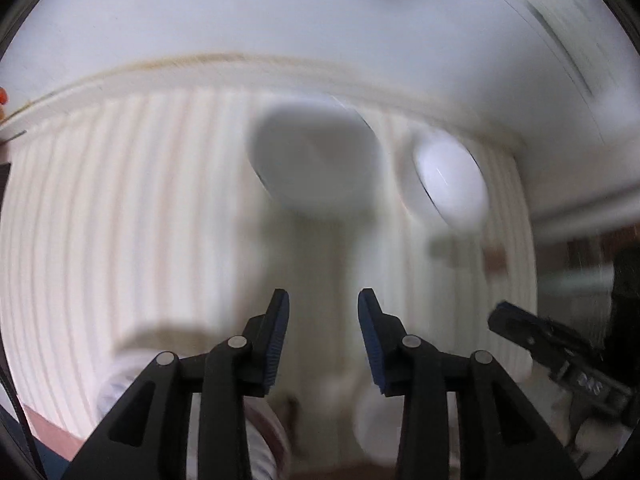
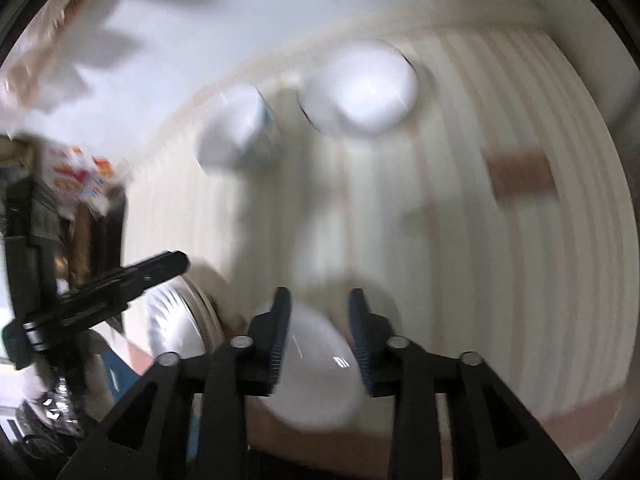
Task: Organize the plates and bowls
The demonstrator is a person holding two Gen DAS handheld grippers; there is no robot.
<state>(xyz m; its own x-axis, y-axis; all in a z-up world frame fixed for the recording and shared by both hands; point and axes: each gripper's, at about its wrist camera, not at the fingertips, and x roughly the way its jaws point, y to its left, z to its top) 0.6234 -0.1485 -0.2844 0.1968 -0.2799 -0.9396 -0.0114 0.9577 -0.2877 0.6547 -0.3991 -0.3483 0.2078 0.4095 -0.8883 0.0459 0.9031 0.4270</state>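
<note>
Two white bowls (image 1: 316, 156) (image 1: 452, 184) sit side by side near the far edge of the striped mat (image 1: 120, 200); a third white bowl (image 2: 316, 364) lies just below the right gripper (image 2: 318, 300). Both grippers stand narrowly parted with nothing between the pads, the left gripper (image 1: 323, 300) over bare mat. The step looks like a release between placements; next comes reaching for another dish. Motion blur hides rims and contact.
</note>
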